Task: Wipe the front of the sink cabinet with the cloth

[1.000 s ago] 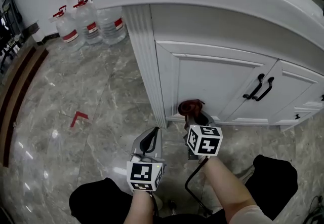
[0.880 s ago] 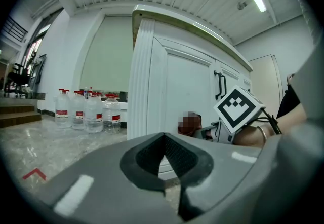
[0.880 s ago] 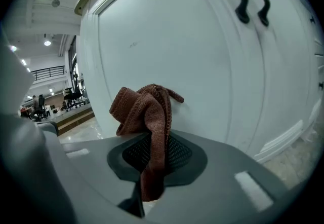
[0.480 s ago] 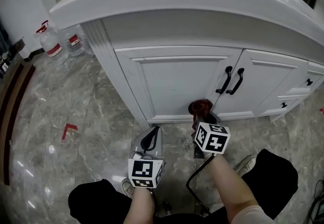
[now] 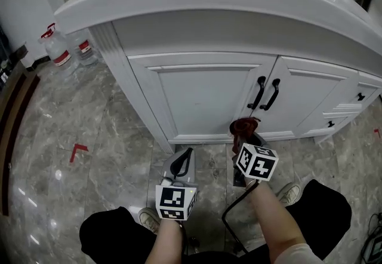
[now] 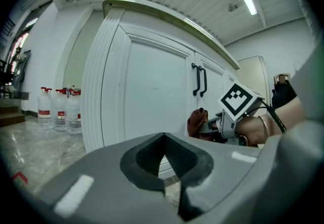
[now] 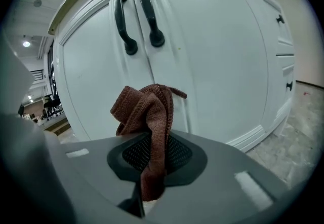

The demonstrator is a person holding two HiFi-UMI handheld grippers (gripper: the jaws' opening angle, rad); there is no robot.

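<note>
The white sink cabinet (image 5: 203,92) fills the middle of the head view, with two doors and a pair of black handles (image 5: 266,93) where they meet. My right gripper (image 5: 244,135) is shut on a bunched reddish-brown cloth (image 5: 243,127), held low by the bottom rail under the handles. In the right gripper view the cloth (image 7: 149,116) sticks up out of the jaws (image 7: 152,159) just short of the door (image 7: 202,56); whether it touches is unclear. My left gripper (image 5: 181,165) is shut and empty, low over the floor left of the right one. The left gripper view shows the left door (image 6: 152,91) and the cloth (image 6: 197,122).
Several water bottles (image 5: 65,51) stand on the marble floor (image 5: 71,137) at the cabinet's left. A red tape corner (image 5: 76,152) marks the floor. Small drawers with black knobs (image 5: 360,97) sit at the cabinet's right. My knees and a shoe (image 5: 291,192) are below the grippers.
The view has swung right along the cabinet, so the bottles slid left and the handles came nearer the middle. My right gripper with the cloth moved right, to below the handles.
</note>
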